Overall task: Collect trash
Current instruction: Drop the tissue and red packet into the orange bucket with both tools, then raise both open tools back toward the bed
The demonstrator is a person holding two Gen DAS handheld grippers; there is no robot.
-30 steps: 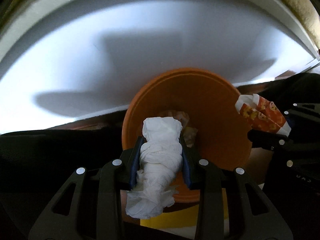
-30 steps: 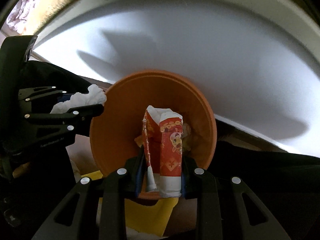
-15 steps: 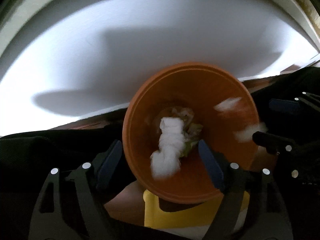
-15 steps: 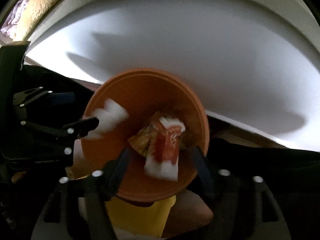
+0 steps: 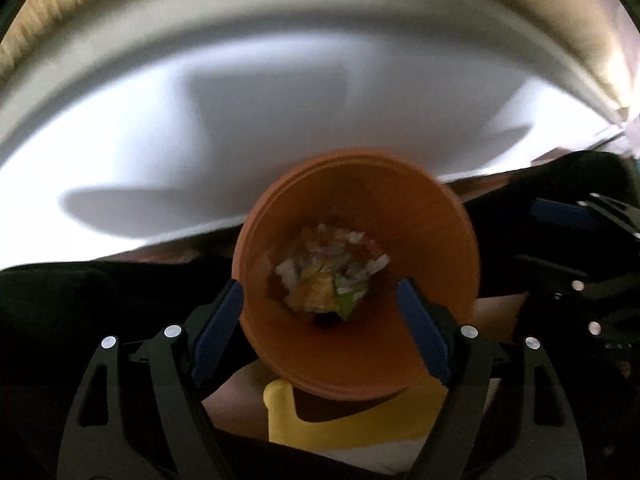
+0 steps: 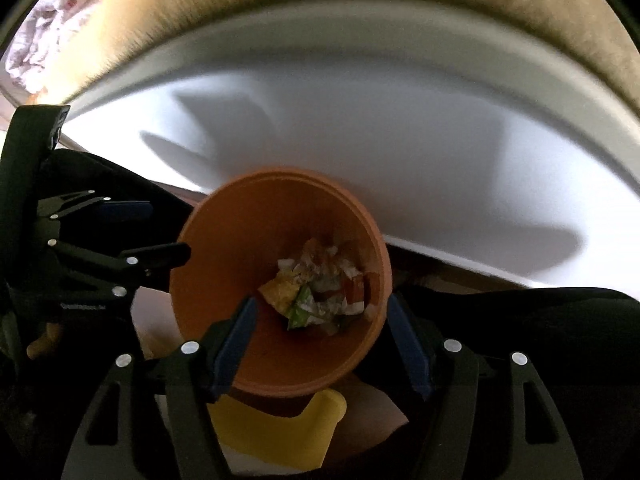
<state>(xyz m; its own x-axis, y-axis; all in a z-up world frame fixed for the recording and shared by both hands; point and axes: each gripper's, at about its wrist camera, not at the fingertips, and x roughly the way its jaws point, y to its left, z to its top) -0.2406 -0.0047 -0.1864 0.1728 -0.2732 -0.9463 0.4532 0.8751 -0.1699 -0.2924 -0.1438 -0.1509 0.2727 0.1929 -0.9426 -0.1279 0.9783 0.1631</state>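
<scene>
An orange bin (image 5: 436, 320) stands below both grippers; it also shows in the right wrist view (image 6: 224, 280). A heap of trash (image 5: 328, 276) lies at its bottom, with white tissue, red and yellow wrappers (image 6: 320, 288). My left gripper (image 5: 322, 332) is open and empty above the bin's near rim. My right gripper (image 6: 320, 344) is open and empty above the same bin. The left gripper (image 6: 120, 236) shows at the left of the right wrist view, and the right gripper (image 5: 568, 240) at the right of the left wrist view.
A yellow object (image 5: 352, 420) lies under the bin's near side; it also shows in the right wrist view (image 6: 280, 432). A white surface (image 5: 280, 120) curves behind the bin. Black fabric (image 5: 100, 292) lies on both sides. A tan carpet (image 6: 360, 8) lies beyond.
Both grippers opened. The white tissue dropped from the left and the red packet from the right into the bin. Both grippers have risen a little.
</scene>
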